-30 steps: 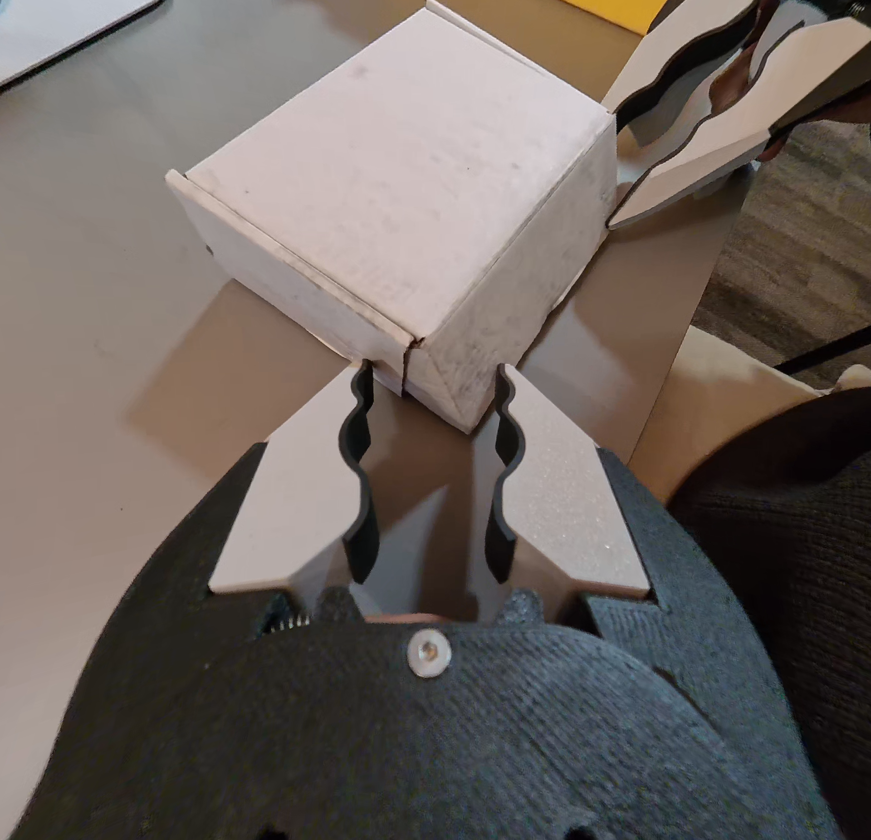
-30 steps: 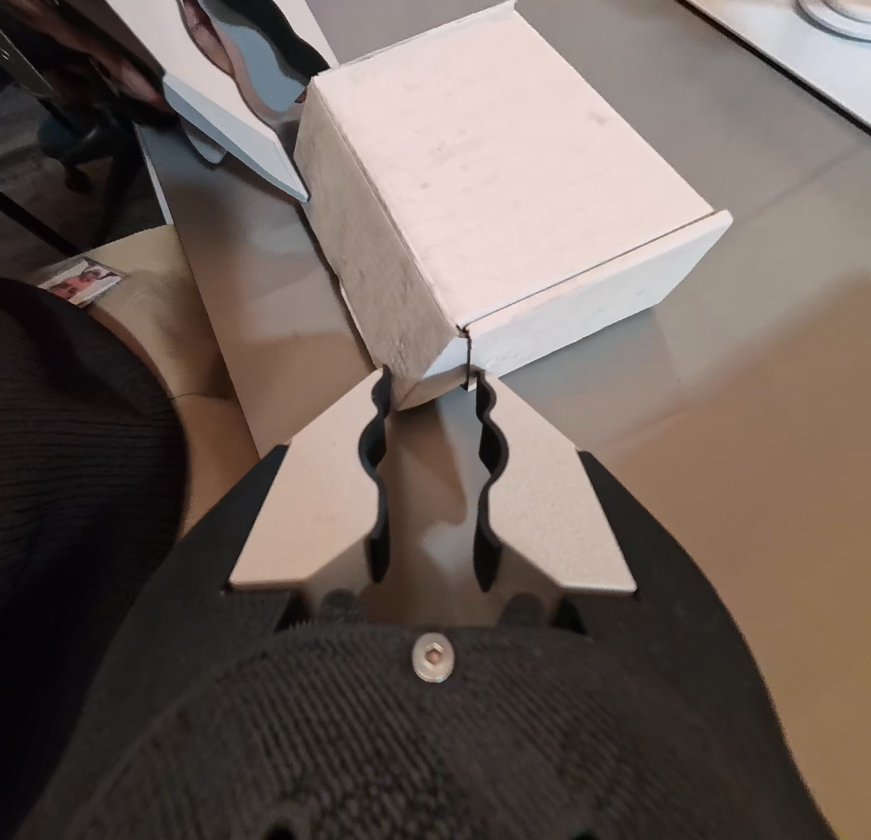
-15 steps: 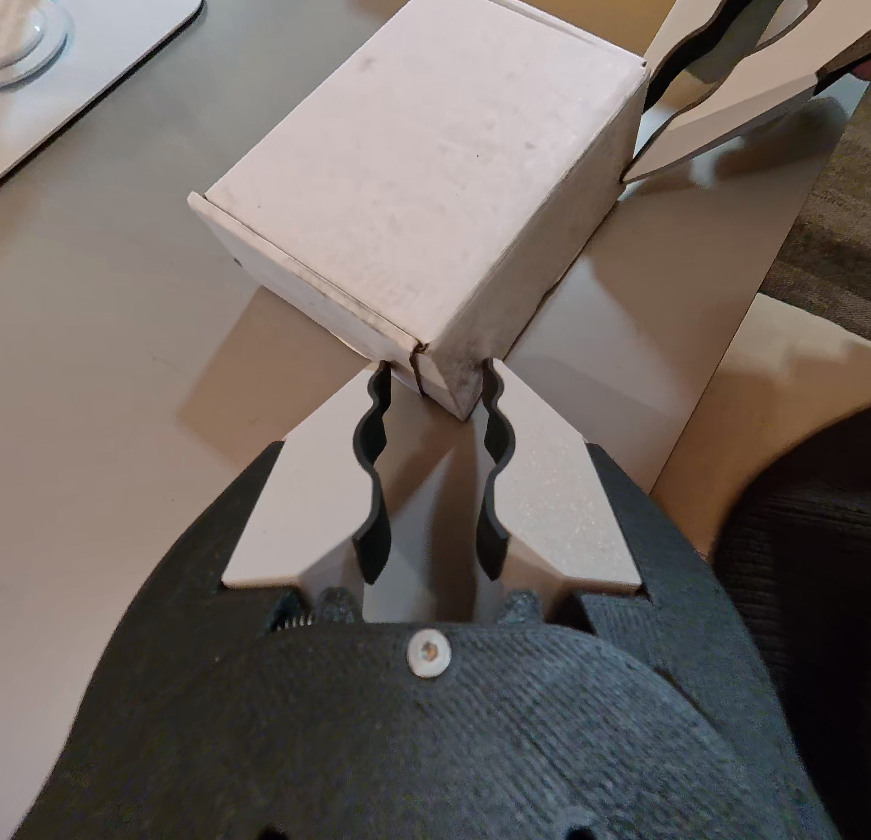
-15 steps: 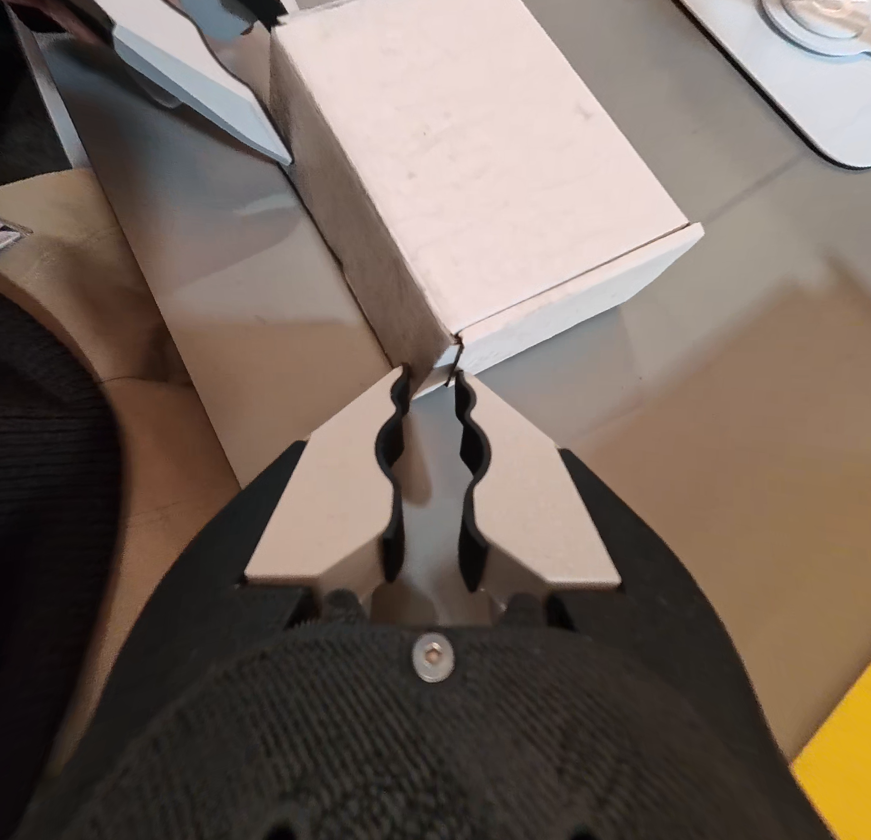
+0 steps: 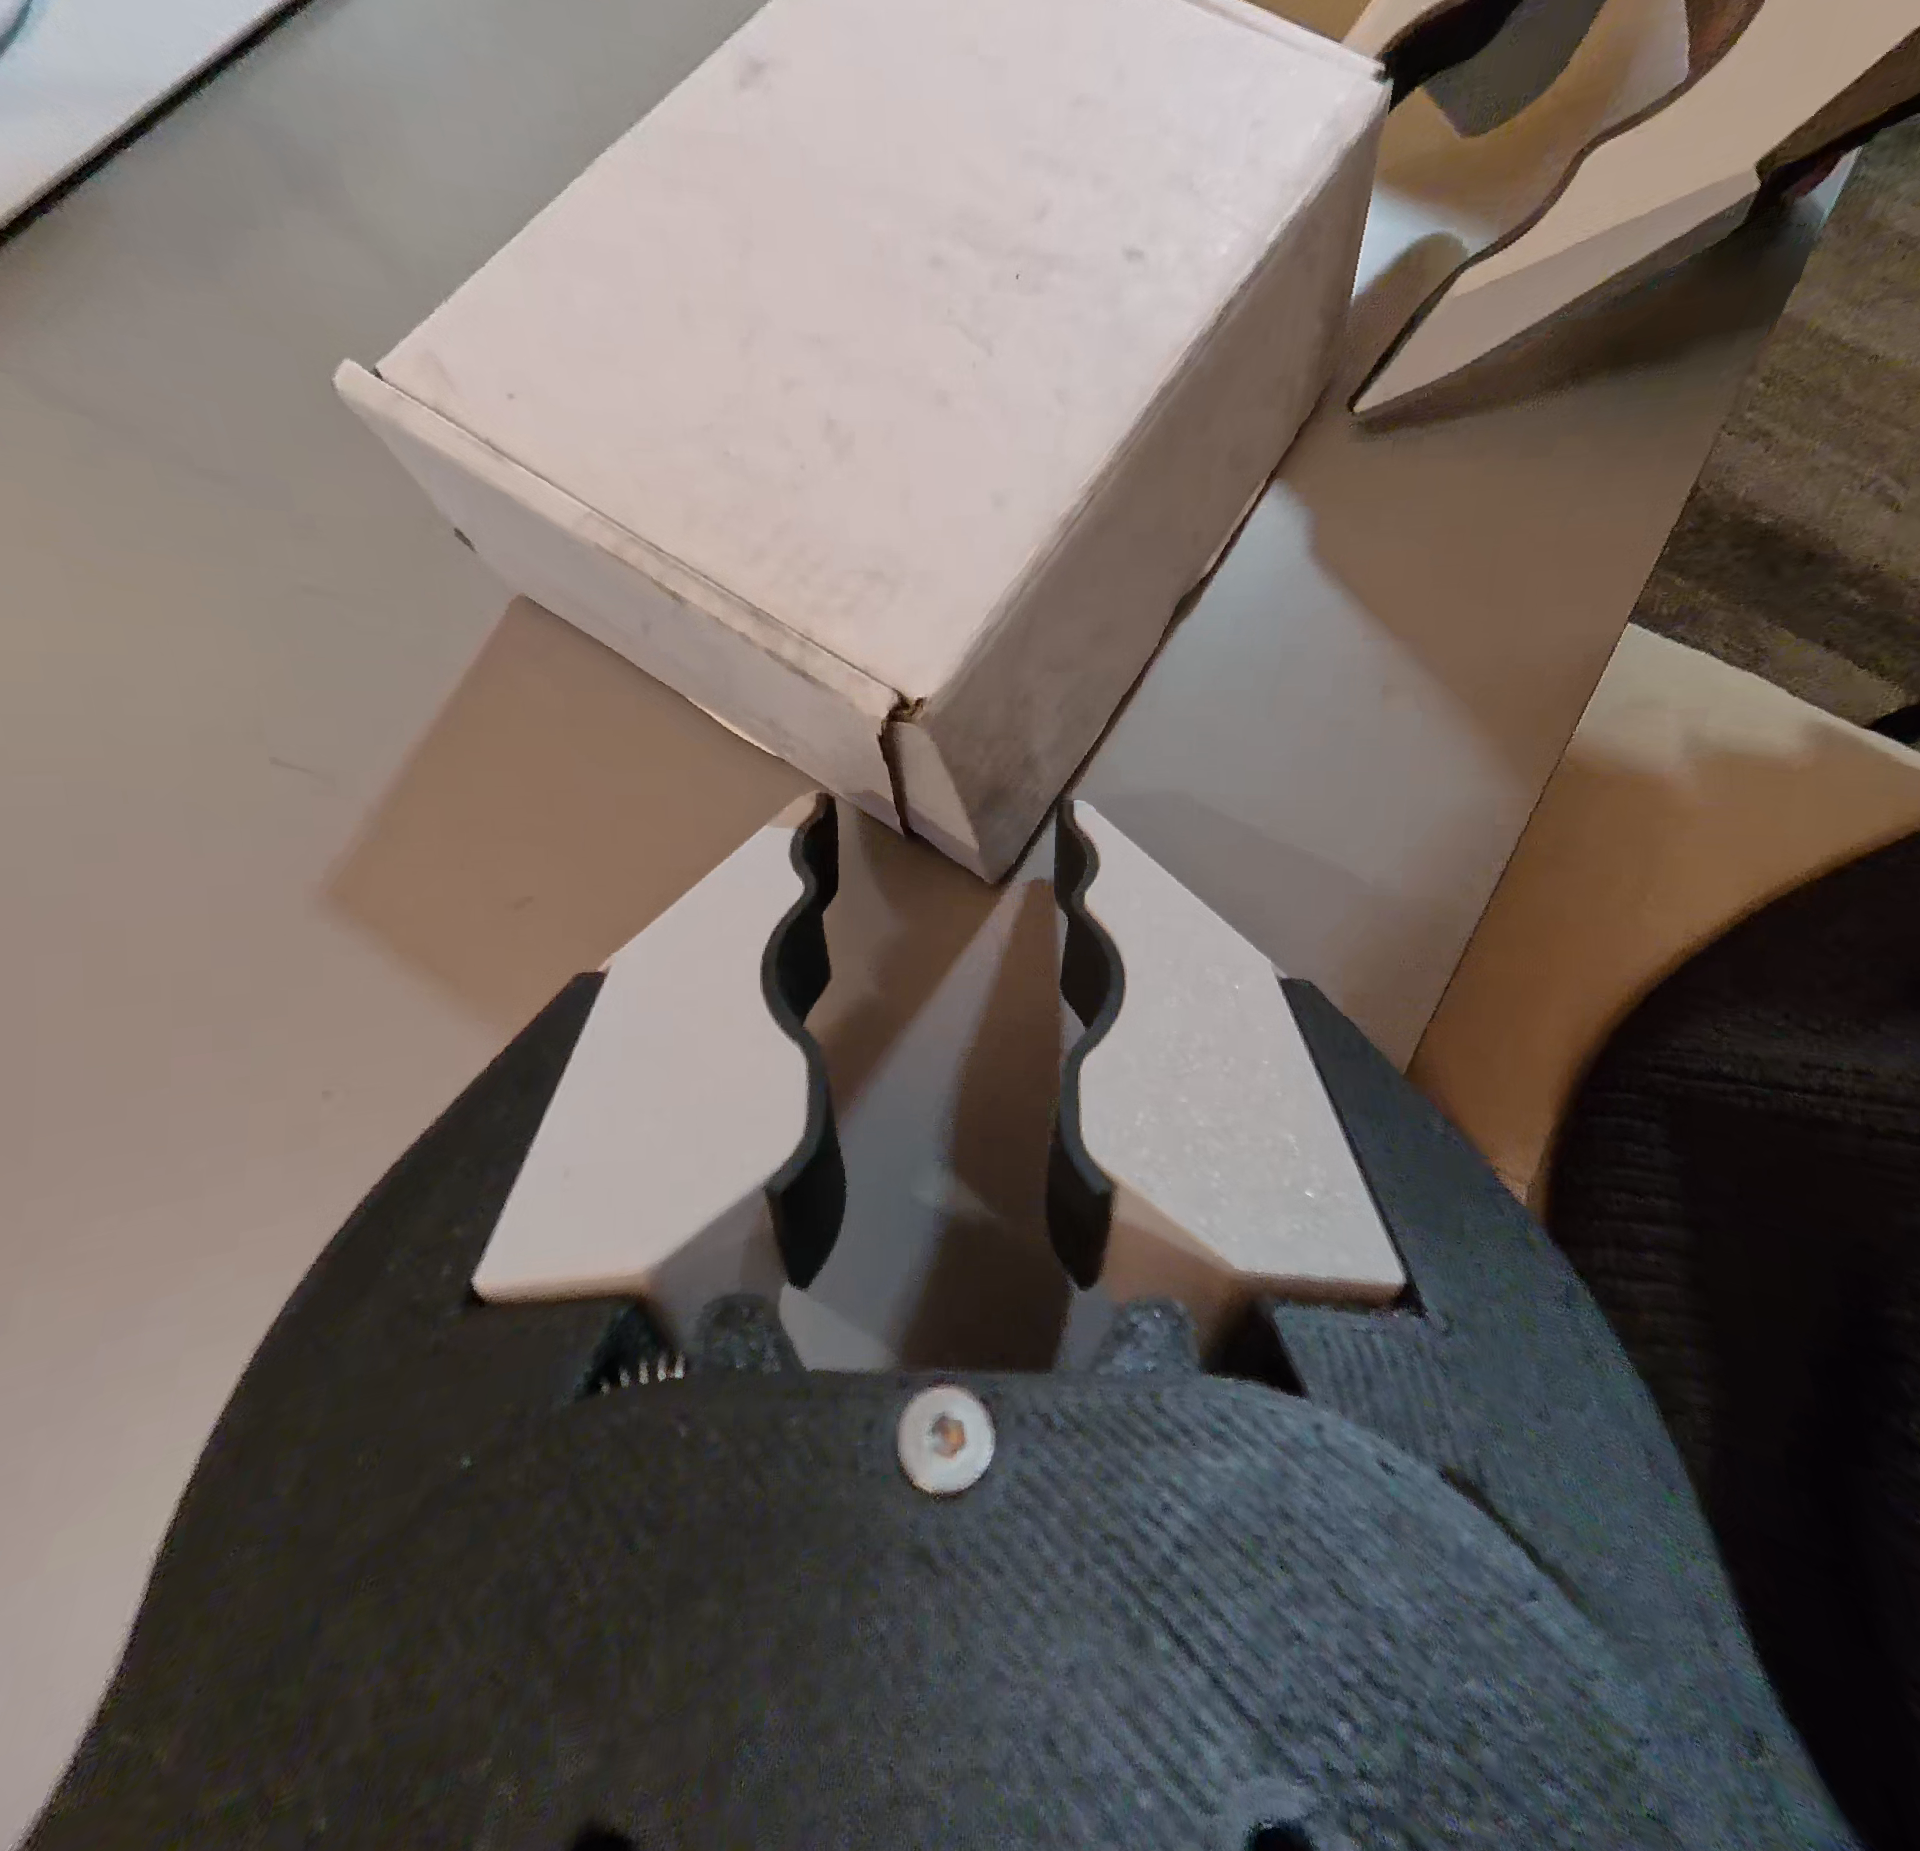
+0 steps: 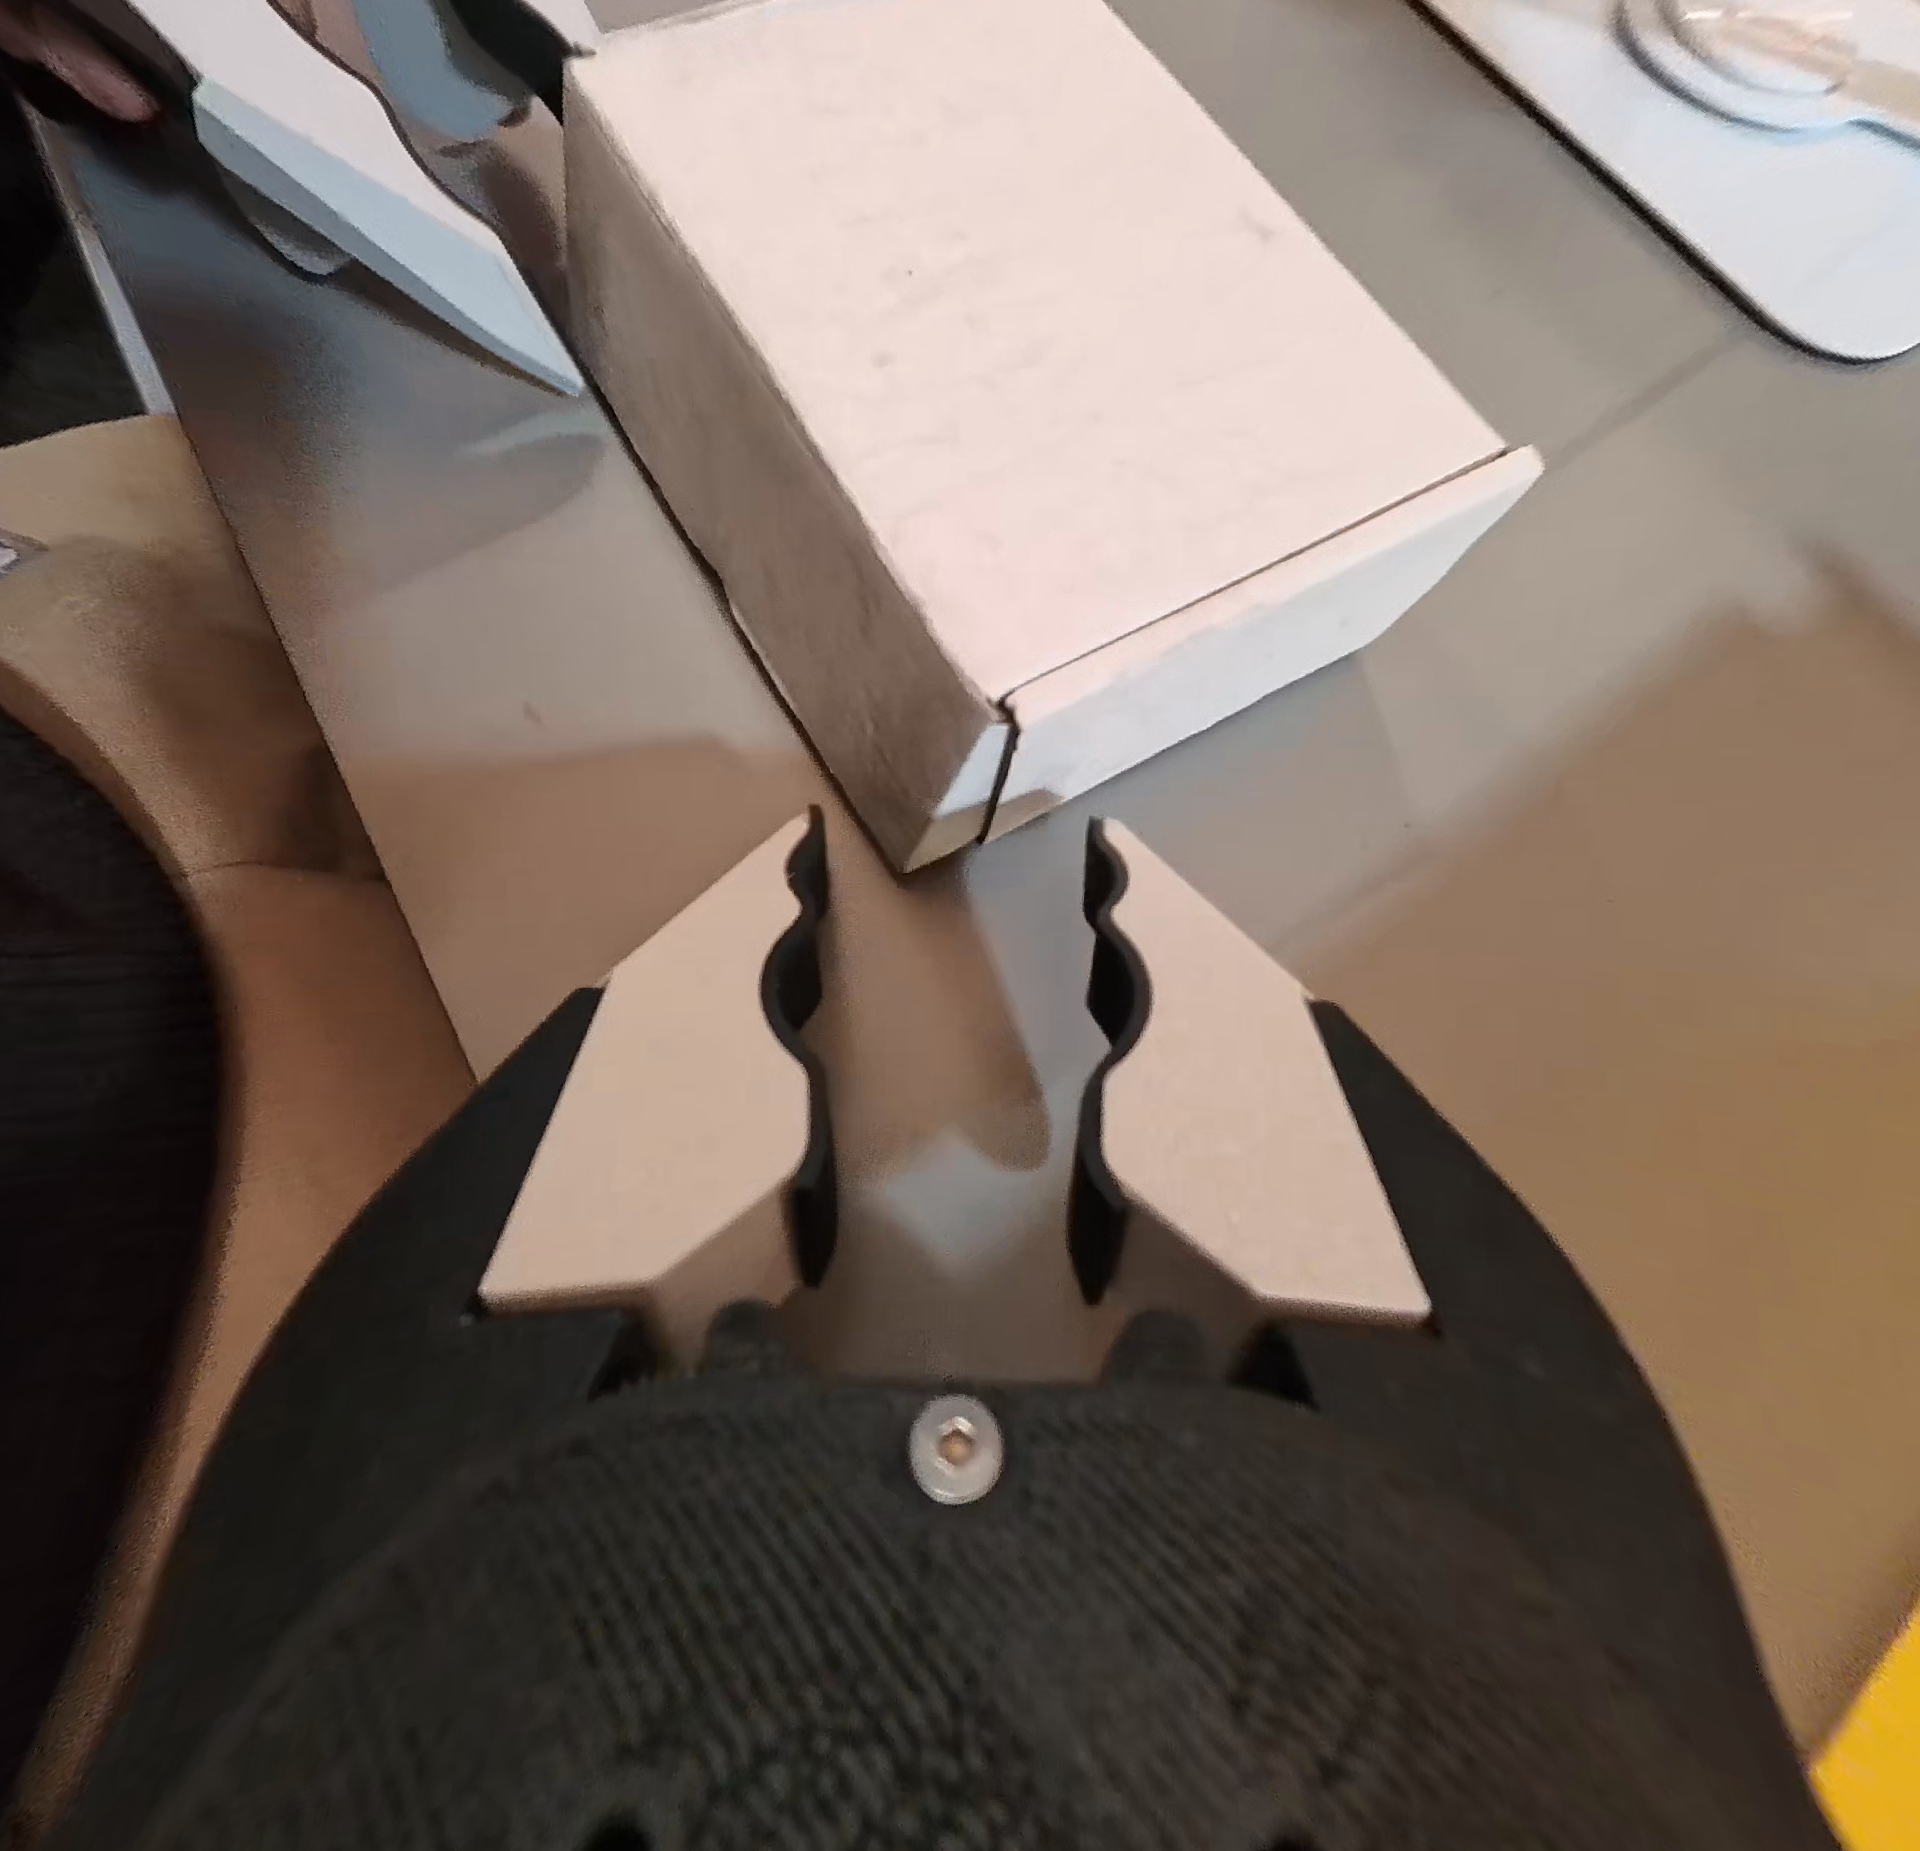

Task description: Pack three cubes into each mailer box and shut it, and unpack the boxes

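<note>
1. The left claw (image 5: 945, 845) is open, its two fingers spread with a gap between them. One corner of the closed white mailer box (image 5: 883, 347) sits just ahead of and between the fingertips; contact cannot be confirmed.
2. The right claw (image 6: 951, 851) is also open and empty, its tips just beside the opposite near corner of the same mailer box (image 6: 997, 305).
3. The box rests on the grey tabletop (image 5: 187, 658) near its edge, between the two claws.
4. Its contents are hidden, since the lid is shut. Both pictures are slightly blurred.
5. The box is white cardboard, scuffed and smudged grey, with a front flap tucked down. A pale flat pad (image 6: 1704, 139) lies farther off, cut off by the frame.
</note>
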Demonstrator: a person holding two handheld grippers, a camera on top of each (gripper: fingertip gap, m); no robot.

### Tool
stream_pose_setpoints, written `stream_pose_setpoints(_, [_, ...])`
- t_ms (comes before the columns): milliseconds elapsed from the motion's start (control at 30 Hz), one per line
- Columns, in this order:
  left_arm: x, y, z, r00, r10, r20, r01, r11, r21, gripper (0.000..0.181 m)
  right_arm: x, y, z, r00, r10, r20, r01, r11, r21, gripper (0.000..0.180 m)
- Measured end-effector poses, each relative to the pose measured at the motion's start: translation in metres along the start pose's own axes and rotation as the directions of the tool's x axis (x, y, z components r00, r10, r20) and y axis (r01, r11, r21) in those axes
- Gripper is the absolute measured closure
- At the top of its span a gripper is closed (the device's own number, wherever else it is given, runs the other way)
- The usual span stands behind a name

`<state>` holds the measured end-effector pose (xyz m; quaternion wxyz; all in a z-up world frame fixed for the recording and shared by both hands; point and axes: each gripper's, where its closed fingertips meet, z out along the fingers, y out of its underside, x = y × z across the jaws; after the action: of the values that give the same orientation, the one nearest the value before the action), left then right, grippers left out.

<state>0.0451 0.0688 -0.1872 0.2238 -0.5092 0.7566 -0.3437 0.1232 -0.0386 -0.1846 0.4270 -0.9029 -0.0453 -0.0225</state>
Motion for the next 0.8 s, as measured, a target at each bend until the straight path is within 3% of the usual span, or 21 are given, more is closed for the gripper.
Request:
stream_pose_setpoints(167, [0.0008,0.0047,0.0040,1.000,0.010,0.003,-0.010,0.999,-0.039,0.146,0.0009,-0.0039,0.0060,1.000,0.002,-0.021,-0.002,1.000,0.004,0.140])
stream_pose_setpoints(633, [0.0008,0.0060,0.0039,1.000,0.002,-0.005,-0.002,0.999,-0.046,0.150,-0.0008,0.0010,0.0059,1.000,0.012,0.010,-0.011,1.000,-0.016,0.147])
stream_pose_setpoints(800, [0.0033,0.0090,0.0017,0.996,0.092,-0.012,-0.092,0.994,-0.050,0.150,-0.0076,0.0032,0.0023,0.999,-0.015,0.040,0.017,0.999,-0.035,0.149])
